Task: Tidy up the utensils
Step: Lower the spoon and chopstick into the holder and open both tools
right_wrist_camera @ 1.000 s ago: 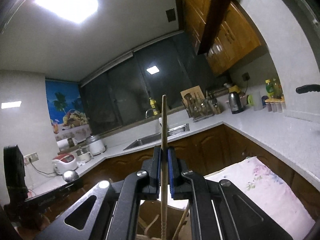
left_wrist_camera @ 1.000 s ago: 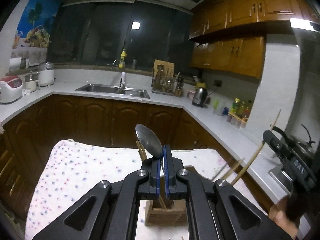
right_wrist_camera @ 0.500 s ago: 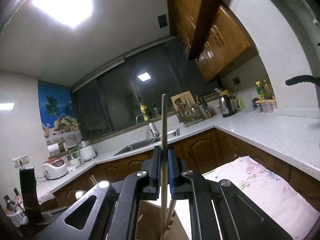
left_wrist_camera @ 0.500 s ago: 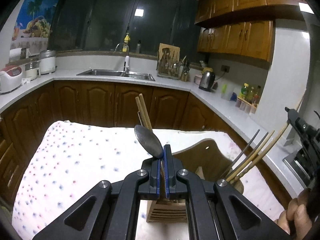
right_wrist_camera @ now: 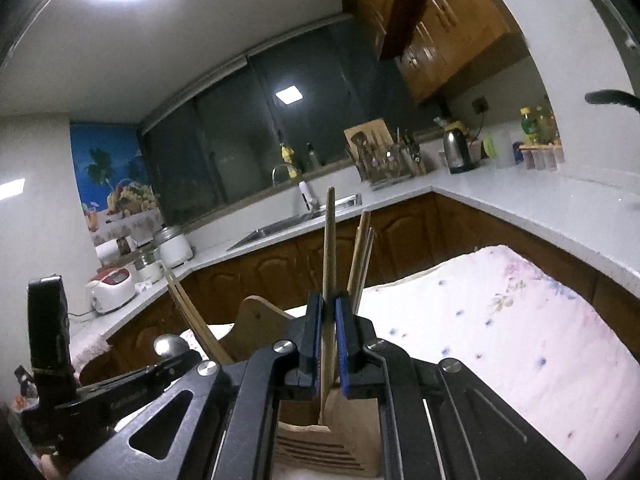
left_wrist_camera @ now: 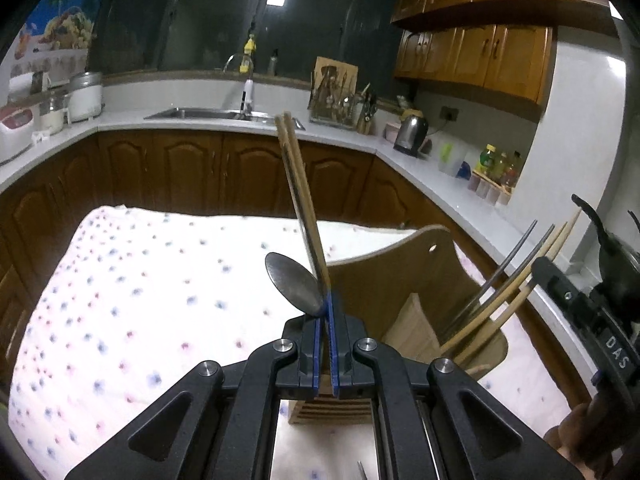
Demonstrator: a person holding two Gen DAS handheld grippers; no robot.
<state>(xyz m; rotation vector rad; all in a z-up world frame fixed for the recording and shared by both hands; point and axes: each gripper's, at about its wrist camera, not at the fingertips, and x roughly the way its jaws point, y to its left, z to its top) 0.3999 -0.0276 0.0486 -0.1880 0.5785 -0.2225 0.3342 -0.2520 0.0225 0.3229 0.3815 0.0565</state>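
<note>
My left gripper (left_wrist_camera: 327,312) is shut on a metal spoon (left_wrist_camera: 294,288), bowl upward, just above the wooden utensil holder (left_wrist_camera: 424,280). Two wooden chopsticks (left_wrist_camera: 298,196) stand upright in the holder behind the spoon. More chopsticks and a metal utensil (left_wrist_camera: 516,284) lean out of its right compartment. My right gripper (right_wrist_camera: 328,320) is shut on a wooden chopstick (right_wrist_camera: 329,248) that stands upright over the holder (right_wrist_camera: 256,320). Its lower end goes down into a compartment. The left gripper with the spoon bowl (right_wrist_camera: 170,346) shows at lower left in the right wrist view.
The holder stands on a table with a floral cloth (left_wrist_camera: 132,300). Kitchen counters with a sink (left_wrist_camera: 224,114), a kettle (left_wrist_camera: 410,136), a dish rack (left_wrist_camera: 340,108) and rice cookers (left_wrist_camera: 86,96) surround the table. The right gripper's body (left_wrist_camera: 592,320) is close on the right.
Both grippers have come lower toward the holder with their utensils. The holder and its chopsticks now show larger in both views, and the right gripper's chopstick reaches into a compartment.
</note>
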